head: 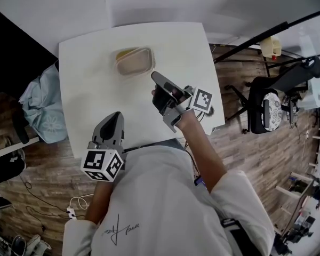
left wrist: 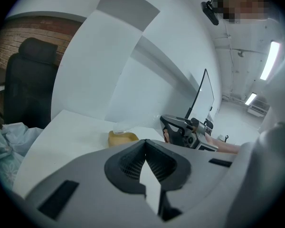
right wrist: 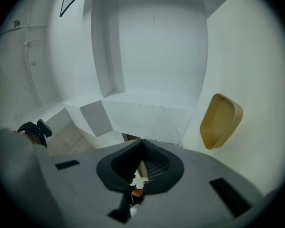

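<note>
Tub (head: 134, 61): tan, shallow food container resting on the white table (head: 90, 73), toward its far side.
Left gripper (head: 116, 116): jaws clenched tip to tip with nothing between them, well short of the tub, over the table's near edge.
Right gripper (head: 155, 77): jaws pressed together and empty, rolled sideways, near the tub's right corner but apart from it.
Cloth (head: 42, 103): light blue, off the table, left of the tub.

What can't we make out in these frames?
1. Tan rectangular plastic container: lidded or not; small and glary in head view, left gripper view shows only its side.
2. White table, near edge: hidden by the person's torso, head view.
3. Pale yellow item beyond the table: too small to identify, head view.
</note>
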Demonstrator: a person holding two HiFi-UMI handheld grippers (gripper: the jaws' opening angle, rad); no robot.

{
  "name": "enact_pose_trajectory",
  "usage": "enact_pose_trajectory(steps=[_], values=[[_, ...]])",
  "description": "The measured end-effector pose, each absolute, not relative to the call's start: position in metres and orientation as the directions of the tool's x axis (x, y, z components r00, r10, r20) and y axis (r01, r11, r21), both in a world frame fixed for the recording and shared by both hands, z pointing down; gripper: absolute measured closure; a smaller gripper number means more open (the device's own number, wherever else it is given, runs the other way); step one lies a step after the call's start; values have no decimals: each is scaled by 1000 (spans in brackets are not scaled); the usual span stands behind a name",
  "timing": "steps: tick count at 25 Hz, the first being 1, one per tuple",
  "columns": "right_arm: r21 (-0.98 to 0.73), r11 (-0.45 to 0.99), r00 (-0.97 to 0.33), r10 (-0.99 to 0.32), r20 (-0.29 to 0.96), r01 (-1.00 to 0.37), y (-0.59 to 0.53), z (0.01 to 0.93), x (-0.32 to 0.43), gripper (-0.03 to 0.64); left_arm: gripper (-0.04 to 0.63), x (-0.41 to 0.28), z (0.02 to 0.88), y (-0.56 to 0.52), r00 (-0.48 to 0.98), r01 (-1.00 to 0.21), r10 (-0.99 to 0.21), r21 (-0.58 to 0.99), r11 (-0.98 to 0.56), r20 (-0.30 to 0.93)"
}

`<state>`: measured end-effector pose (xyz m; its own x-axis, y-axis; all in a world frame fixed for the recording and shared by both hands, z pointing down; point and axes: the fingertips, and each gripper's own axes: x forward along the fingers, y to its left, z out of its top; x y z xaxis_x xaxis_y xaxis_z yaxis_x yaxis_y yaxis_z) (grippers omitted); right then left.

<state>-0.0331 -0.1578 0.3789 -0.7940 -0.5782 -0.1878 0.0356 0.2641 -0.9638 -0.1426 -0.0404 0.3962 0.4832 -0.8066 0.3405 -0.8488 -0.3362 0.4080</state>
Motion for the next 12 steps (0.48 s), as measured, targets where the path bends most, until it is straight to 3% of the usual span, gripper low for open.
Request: enact_pose_trajectory(steps=[12], values=[[-952, 294, -799, -549, -245, 90, -135, 350, -39, 606, 588, -141, 394, -38, 489, -846, -810, 403, -349, 325]])
